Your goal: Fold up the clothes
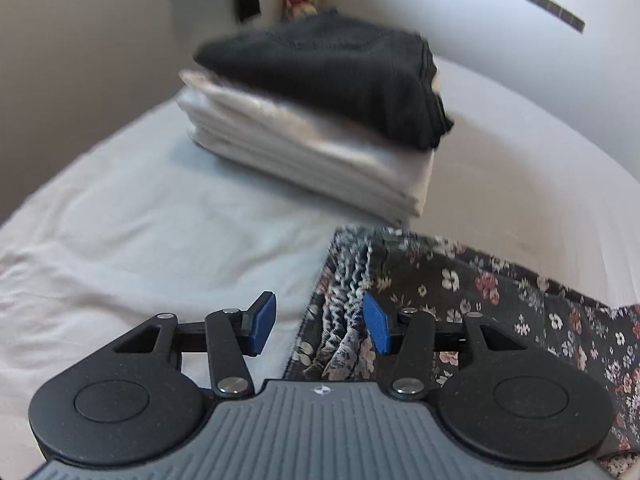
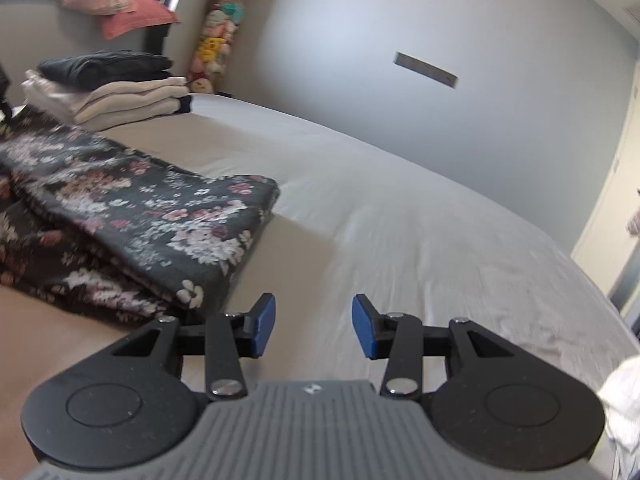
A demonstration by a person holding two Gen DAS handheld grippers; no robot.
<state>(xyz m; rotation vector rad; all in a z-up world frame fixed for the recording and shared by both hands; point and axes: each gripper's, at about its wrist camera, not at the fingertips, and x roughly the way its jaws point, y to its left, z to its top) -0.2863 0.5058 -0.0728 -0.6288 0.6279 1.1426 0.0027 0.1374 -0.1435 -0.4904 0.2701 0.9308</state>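
Floral garment (image 2: 132, 216), dark with pink and white blossoms, lies folded on the bed (image 2: 400, 220). In the right wrist view its long axis runs from the near left towards the middle of the mattress, ending in a rounded folded edge that points right. In the left wrist view the same cloth (image 1: 480, 292) shows a gathered, ruffled end just beyond the blue pads.

Nearest the left camera, the left gripper (image 1: 320, 322) has its jaws spread apart, with the ruffled edge of the cloth lying between them; the right pad sits over the fabric, and whether it touches cannot be told. The right gripper (image 2: 314, 326) likewise has its jaws spread and holds nothing, hovering over bare sheet just right of the garment's near corner.

Farther back stands a pile of folded clothes (image 1: 312, 148): pale pieces below, a black garment (image 1: 332, 72) on top. Beyond it, soft toys (image 2: 214, 40) hang in the corner, and a pink cushion (image 2: 116, 8) rests by the window. No writing can be read.
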